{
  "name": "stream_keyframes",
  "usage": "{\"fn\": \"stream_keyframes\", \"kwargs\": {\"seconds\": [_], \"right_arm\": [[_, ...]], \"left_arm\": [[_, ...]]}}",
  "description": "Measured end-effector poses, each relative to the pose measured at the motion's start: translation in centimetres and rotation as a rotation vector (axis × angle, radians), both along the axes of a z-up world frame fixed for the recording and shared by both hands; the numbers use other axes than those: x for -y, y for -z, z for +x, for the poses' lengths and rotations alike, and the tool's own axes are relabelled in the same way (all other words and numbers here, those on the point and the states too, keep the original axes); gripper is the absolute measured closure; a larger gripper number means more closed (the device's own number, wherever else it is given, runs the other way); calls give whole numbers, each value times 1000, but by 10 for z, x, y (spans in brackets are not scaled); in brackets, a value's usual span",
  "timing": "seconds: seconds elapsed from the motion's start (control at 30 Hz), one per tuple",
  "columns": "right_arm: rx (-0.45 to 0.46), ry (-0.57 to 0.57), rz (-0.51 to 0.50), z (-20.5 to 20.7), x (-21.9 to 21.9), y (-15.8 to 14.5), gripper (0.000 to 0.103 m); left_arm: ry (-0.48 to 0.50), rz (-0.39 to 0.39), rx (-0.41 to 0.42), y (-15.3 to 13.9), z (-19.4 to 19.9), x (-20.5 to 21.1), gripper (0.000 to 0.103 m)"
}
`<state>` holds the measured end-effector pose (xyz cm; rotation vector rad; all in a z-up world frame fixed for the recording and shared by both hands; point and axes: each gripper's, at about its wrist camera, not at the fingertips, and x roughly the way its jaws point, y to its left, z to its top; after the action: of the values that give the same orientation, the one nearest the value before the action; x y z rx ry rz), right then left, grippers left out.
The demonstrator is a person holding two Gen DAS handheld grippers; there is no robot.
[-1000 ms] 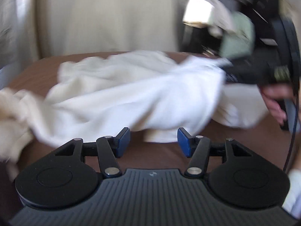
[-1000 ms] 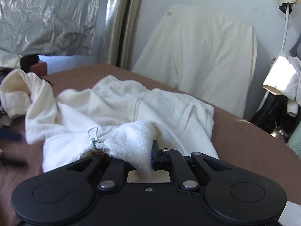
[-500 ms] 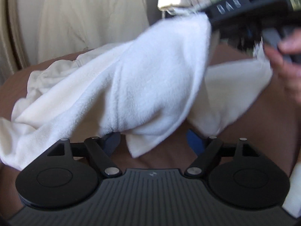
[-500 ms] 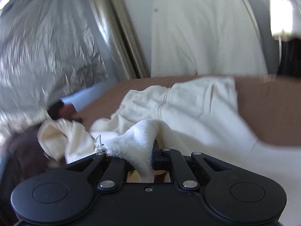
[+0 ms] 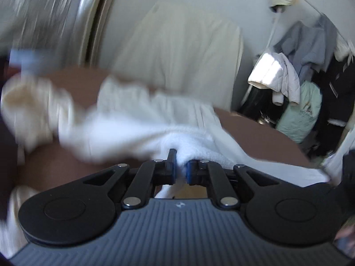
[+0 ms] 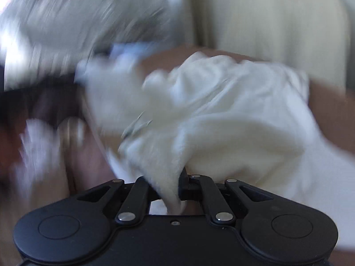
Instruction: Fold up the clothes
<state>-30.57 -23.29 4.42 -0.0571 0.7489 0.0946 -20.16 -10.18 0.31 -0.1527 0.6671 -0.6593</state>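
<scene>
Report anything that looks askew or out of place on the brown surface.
The white fleece garment lies crumpled and bunched on the brown surface, not flat. The left tongs have just closed and pinch a fold of it; the right tongs also clamp a fold. Heavy blur hides finer detail. Nothing looks spilled or damaged.

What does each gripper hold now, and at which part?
Both hold the white fleece garment. The left gripper pinches a fold at its near edge; the right gripper clamps a bunched edge beside the zipper pull.
</scene>
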Motion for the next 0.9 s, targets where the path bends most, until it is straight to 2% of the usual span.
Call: {"fn": "stream_keyframes", "kwargs": {"seconds": [0.03, 0.07, 0.13, 0.17, 0.27, 0.37, 0.43, 0.5, 0.53, 0.6, 0.63, 0.7, 0.73, 0.77, 0.83, 0.9], "right_arm": [[-18, -26, -66, -1, -12, 7, 97], [-46, -39, -89, 0, -17, 17, 95], [-103, -37, -15, 11, -9, 36, 91], [-137, -8, 45, 18, -1, 44, 84], [-181, 49, 261, 23, 30, 53, 75], [-198, 8, 442, 12, 54, 46, 54], [-191, -16, 567, 3, 74, 37, 52], [-131, 91, 647, -8, 103, 29, 35], [-118, 171, 682, -13, 120, 30, 35], [-129, 360, 740, -24, 156, 41, 35], [-145, 468, 756, -30, 173, 47, 35], [-165, 649, 765, -45, 200, 55, 35], [-162, 697, 762, -51, 208, 56, 35], [-161, 743, 759, -58, 216, 56, 35], [-165, 833, 754, -70, 229, 56, 34], [-151, 984, 757, -86, 247, 60, 34]], "left_arm": [[-20, 52, -45, 8, 2, 0, 95], [-56, 148, -67, 19, 7, 7, 95], [-146, 314, -81, 35, 13, 18, 95], [-173, 355, -83, 38, 15, 22, 94], [-211, 349, -76, 32, 14, 22, 90], [-299, 307, -62, 16, -1, 3, 90], [-348, 314, -7, 1, -12, -7, 90], [-333, 350, -4, -4, -14, -9, 90], [-296, 357, -57, -1, -12, -9, 91], [-239, 322, -192, 5, -9, -12, 91], [-226, 293, -217, 3, -10, -14, 91], [-220, 233, -166, -14, -18, -14, 89], [-214, 209, -99, -27, -21, -11, 89], [-208, 183, -23, -40, -25, -7, 83], [-184, 99, 131, -65, -33, 1, 57], [-131, 60, 208, -82, -35, 16, 50]]}}
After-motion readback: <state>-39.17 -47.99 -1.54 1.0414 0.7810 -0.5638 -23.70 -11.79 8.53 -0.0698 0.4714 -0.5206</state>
